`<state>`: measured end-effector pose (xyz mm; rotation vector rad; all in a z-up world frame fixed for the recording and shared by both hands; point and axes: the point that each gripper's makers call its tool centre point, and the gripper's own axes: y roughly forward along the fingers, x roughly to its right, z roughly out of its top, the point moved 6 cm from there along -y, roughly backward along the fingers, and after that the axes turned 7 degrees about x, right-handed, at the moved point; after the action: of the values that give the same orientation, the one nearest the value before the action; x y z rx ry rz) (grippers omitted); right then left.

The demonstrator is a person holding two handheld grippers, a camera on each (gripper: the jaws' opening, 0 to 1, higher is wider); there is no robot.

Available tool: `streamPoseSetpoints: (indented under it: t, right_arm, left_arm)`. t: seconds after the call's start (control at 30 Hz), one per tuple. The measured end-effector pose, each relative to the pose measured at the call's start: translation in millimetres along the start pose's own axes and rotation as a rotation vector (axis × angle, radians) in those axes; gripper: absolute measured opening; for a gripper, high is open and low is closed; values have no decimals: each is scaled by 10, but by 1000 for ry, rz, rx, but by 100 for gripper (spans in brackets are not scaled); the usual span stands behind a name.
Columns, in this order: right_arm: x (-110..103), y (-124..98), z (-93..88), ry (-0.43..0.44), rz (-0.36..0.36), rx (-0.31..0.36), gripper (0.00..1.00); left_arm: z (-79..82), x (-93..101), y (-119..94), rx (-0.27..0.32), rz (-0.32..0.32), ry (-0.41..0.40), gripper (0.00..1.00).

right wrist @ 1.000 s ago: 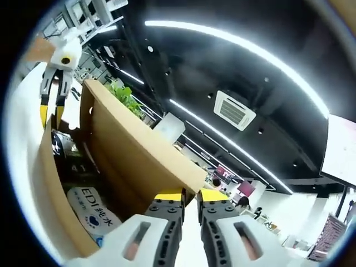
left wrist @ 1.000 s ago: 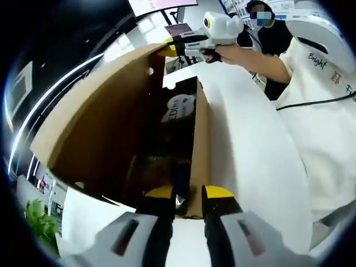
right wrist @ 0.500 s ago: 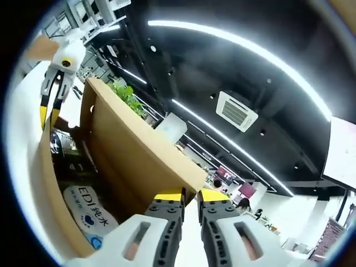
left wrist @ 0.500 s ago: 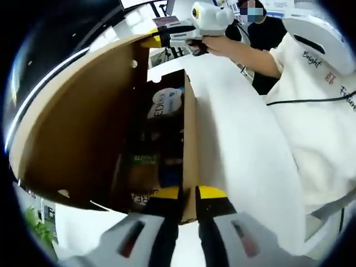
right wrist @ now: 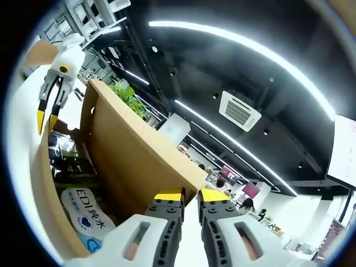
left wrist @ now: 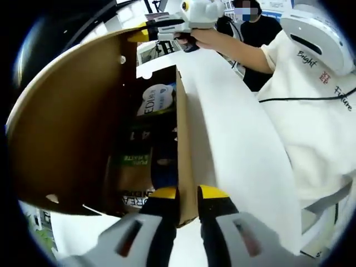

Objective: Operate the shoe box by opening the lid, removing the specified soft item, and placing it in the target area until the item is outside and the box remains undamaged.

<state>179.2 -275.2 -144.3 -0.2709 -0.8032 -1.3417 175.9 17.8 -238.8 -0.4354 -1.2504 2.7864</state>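
The left gripper (left wrist: 188,193) is pinched down on the near end wall of the shoe box (left wrist: 185,161), its yellow-tipped jaws one on each side of the cardboard edge with hardly a gap left between them. Across the box, the right gripper (right wrist: 190,196) has its jaws drawn almost together on the rim of the lid (right wrist: 139,156), and from the left gripper view it reaches in from the top, held in a person's hand (left wrist: 194,38), gripping the far corner of that same lid.

The lid stands raised on its long side, tilted back, its brown inner face turned toward the open box. Inside, a soft white packet (left wrist: 153,99) with blue lettering lies at the end nearest the right gripper, and a green-and-brown package (left wrist: 133,167) and other dark items sit toward the left gripper's end. The packet is inside the box, below the rim.

The box rests on a white table (left wrist: 233,128). A person in a white shirt (left wrist: 317,105) stands just beside the table, and overhead run long ceiling lights (right wrist: 233,41)
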Motion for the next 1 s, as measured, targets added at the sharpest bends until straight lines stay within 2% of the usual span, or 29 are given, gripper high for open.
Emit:
streamPoseSetpoints:
  t: [0.27, 0.37, 0.43, 0.5, 0.6, 0.7, 0.9, 0.97, 1.0]
  right_arm:
    - [41, 75, 9, -24, 20, -6, 8]
    - [51, 96, 4, -19, 21, -4, 8]
    - [46, 99, 3, -19, 23, -2, 8]
    - [46, 99, 3, -30, 24, -4, 8]
    - [41, 95, 4, -31, 26, -4, 8]
    - [33, 96, 8, -35, 21, -6, 9]
    - [50, 132, 7, -42, 8, -11, 9]
    - [67, 161, 7, -6, 3, -19, 8]
    - [72, 164, 14, -4, 2, -18, 8]
  left_arm:
    - [2, -76, 16, -34, -42, -41, 11]
    - [-13, -96, 29, -8, -57, -98, 6]
    - [-27, -142, 20, -3, -39, -90, 3]
    - [-25, -116, 21, -3, -49, -85, 3]
    - [-3, -111, 4, -54, -37, -42, 3]
    - [9, -115, -29, -82, -35, -43, 4]
    - [-1, -101, -9, -91, -29, -67, 4]
    - [4, -75, -8, -125, -21, -56, 6]
    - [10, -79, -25, -177, 4, -26, 5]
